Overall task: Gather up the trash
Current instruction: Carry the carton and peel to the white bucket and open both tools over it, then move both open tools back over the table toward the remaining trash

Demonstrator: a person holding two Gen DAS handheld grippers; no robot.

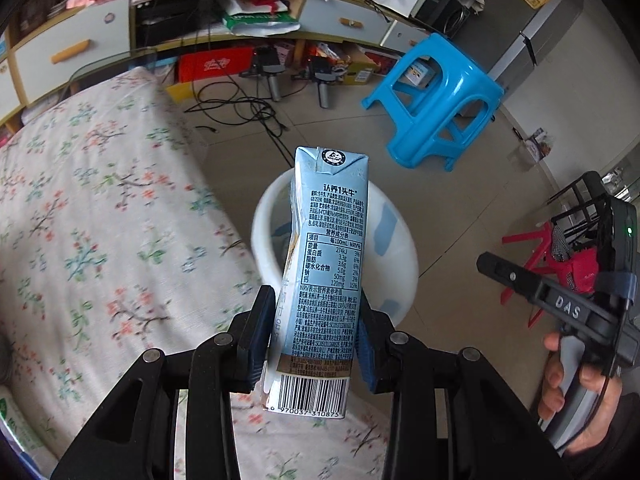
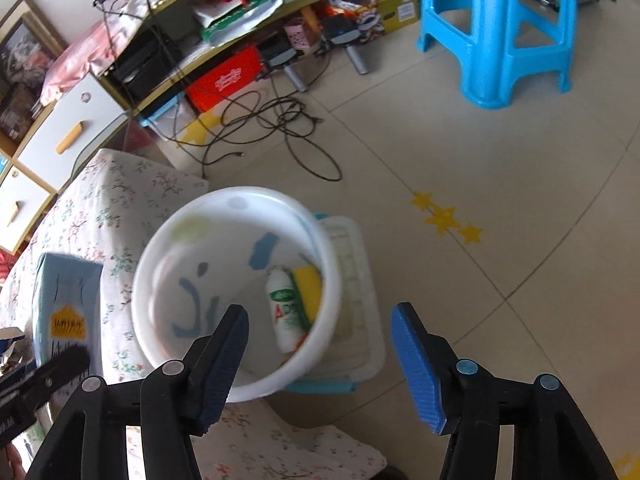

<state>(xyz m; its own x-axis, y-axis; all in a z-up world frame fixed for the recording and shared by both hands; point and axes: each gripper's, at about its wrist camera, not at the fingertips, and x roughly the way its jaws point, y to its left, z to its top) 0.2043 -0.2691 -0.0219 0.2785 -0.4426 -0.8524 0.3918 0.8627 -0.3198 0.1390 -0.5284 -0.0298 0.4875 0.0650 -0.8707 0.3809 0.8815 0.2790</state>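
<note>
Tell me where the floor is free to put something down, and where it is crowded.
Free: the tiled floor between the blue stool, the yellow star stickers and the white bin. Crowded: the black cables and boxes in front of the low cabinet.

"DAS" on right tongs (image 1: 520, 280); carton (image 1: 324, 264) barcode 6970037310875

Hidden, cut off and blurred parts

The carton (image 1: 320, 280) hides the middle of the bin (image 1: 394, 240) in the left view, and its bottom corner is behind the left pad. In the right view the bin rim (image 2: 160, 256) is blurred, the stool (image 2: 500, 32) top is cut by the edge, and the bottle (image 2: 285, 308) print is too small to read
</note>
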